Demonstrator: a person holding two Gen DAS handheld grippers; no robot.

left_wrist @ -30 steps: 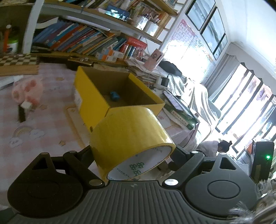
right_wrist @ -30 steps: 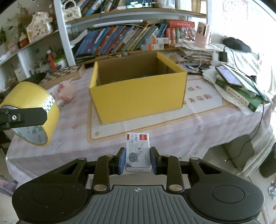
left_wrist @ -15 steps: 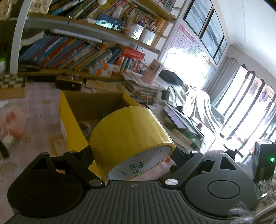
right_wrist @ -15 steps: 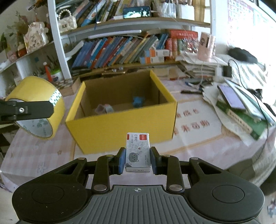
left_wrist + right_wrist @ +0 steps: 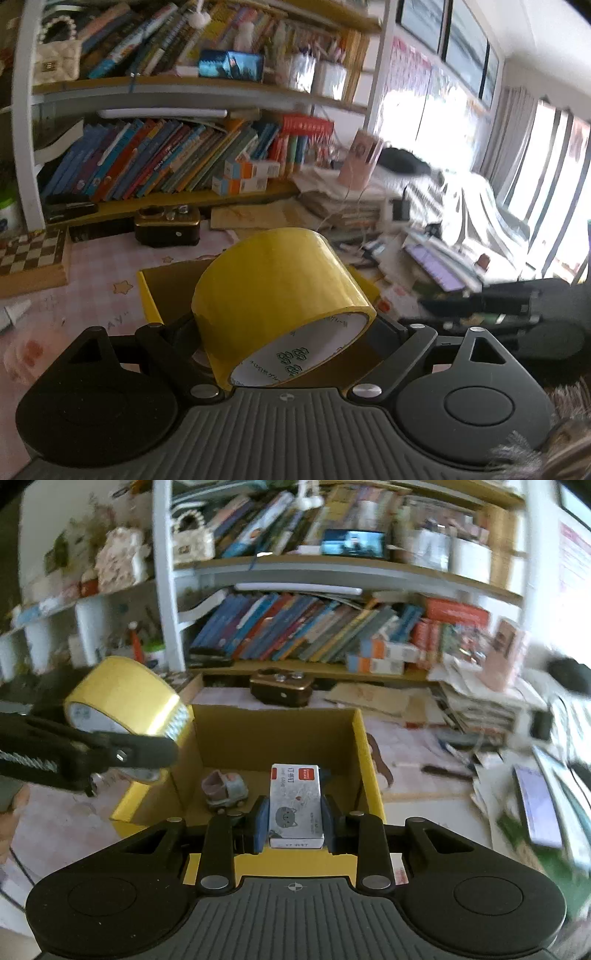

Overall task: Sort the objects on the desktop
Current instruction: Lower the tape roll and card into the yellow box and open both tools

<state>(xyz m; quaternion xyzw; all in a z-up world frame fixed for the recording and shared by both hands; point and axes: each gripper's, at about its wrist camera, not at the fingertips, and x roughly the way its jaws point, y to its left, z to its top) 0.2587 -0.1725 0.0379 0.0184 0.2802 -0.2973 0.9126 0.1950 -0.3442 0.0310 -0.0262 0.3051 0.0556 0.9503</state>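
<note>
My left gripper is shut on a yellow roll of tape and holds it over the left edge of the open yellow cardboard box. The roll and the left gripper's finger also show in the right wrist view. My right gripper is shut on a small white staple box with a cat drawing, held above the yellow box. Inside the box lies a small grey toy car.
A bookshelf full of books stands behind the desk. A dark brown case sits behind the box. Papers, books and a phone pile at the right. A chessboard lies at the left on the pink checked tablecloth.
Both grippers have moved forward and up over the yellow box, each still holding its object. The inside of the box has come into view below the staple box.
</note>
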